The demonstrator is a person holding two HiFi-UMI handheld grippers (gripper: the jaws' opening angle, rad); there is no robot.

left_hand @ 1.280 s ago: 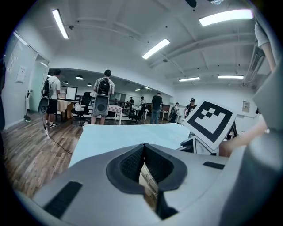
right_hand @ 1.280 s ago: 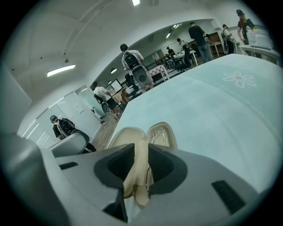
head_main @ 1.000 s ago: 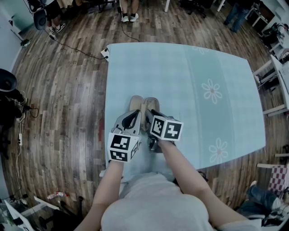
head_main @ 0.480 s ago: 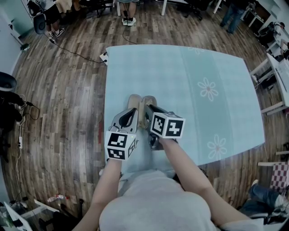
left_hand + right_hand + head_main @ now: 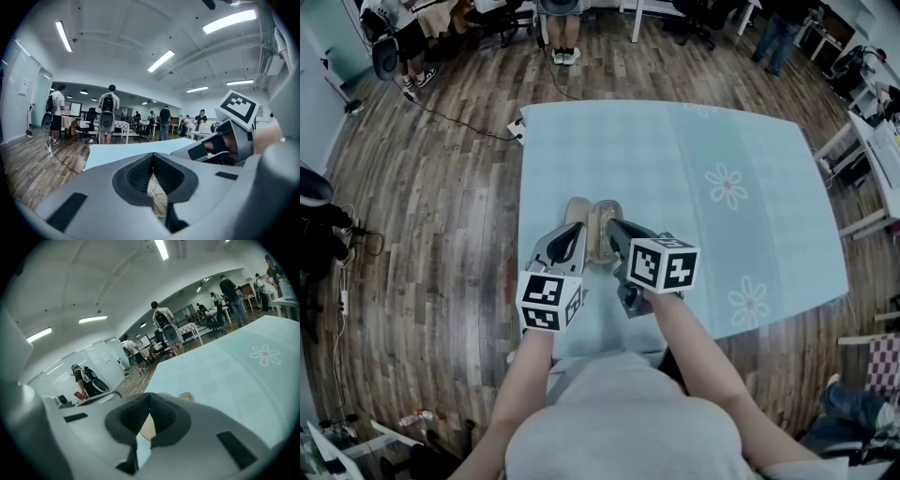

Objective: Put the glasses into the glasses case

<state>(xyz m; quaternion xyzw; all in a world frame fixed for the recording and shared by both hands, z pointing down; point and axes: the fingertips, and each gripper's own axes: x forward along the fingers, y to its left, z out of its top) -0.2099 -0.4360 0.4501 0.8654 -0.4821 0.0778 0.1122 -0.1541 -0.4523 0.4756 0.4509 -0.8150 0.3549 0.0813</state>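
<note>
An open beige glasses case point(image 5: 592, 225) lies on the near left part of the pale blue tablecloth point(image 5: 703, 178), both halves facing up. My left gripper point(image 5: 577, 234) sits at the case's left side and my right gripper point(image 5: 613, 226) at its right side. Both pairs of jaws meet at their tips. In the left gripper view, the left gripper point(image 5: 151, 156) shows a pale lining with thin curved lines point(image 5: 157, 197) below its tips. In the right gripper view, the right gripper point(image 5: 149, 394) shows the beige case point(image 5: 145, 425) behind its jaws. I cannot make out the glasses as a whole.
The table's left edge point(image 5: 521, 216) runs close beside the case, with wooden floor point(image 5: 431, 206) beyond. A cable and socket point(image 5: 517, 125) lie near the far left corner. People point(image 5: 108, 117) and chairs stand far off.
My right gripper has shifted slightly right and toward my body. The left gripper and the case have hardly moved.
</note>
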